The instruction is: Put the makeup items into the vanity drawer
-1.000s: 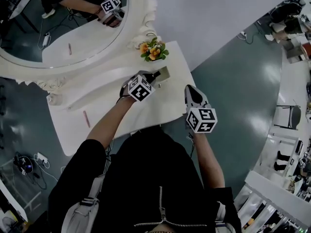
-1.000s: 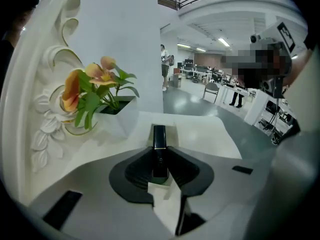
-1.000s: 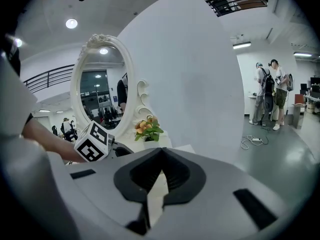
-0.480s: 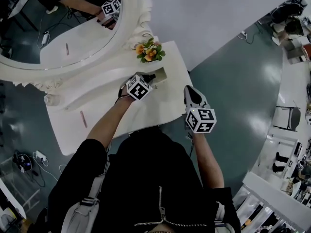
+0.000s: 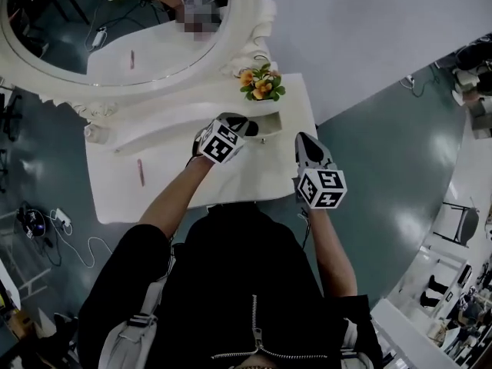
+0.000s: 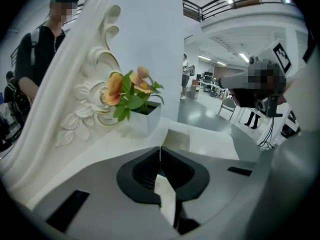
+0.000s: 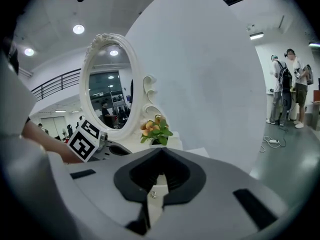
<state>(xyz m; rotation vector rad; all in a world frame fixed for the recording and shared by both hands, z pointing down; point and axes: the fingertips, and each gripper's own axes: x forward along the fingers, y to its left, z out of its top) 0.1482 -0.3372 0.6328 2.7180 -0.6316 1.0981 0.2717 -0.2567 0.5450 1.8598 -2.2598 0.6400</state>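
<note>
Head view: the left gripper [image 5: 246, 121] sits over the open vanity drawer [image 5: 270, 120], a small recess in the tabletop just beside the flower pot [image 5: 262, 83]. Its jaws have just been closing and stand clenched together with nothing between them. The left gripper view confirms this and shows the drawer directly ahead of the tips. Judgement: an empty gripper angled down at the drawer is consistent with a drop there being finished, the jaws shut for travel. The drawer's contents cannot be made out.

Finding on the right gripper [image 5: 306, 141]: it hangs at the table's near right corner, well apart from any item. Its jaws are likewise clenched on nothing, so it appears held in reserve.

One slim pink pencil-like makeup item [image 5: 139, 171] lies flat on the vanity top [image 5: 177, 187], well to the left of both grippers and not yet in the drawer. Task judged incomplete. The next move likely calls for the left gripper to cross left and open over that item, which is thin and flat and may slip from the pads
</note>
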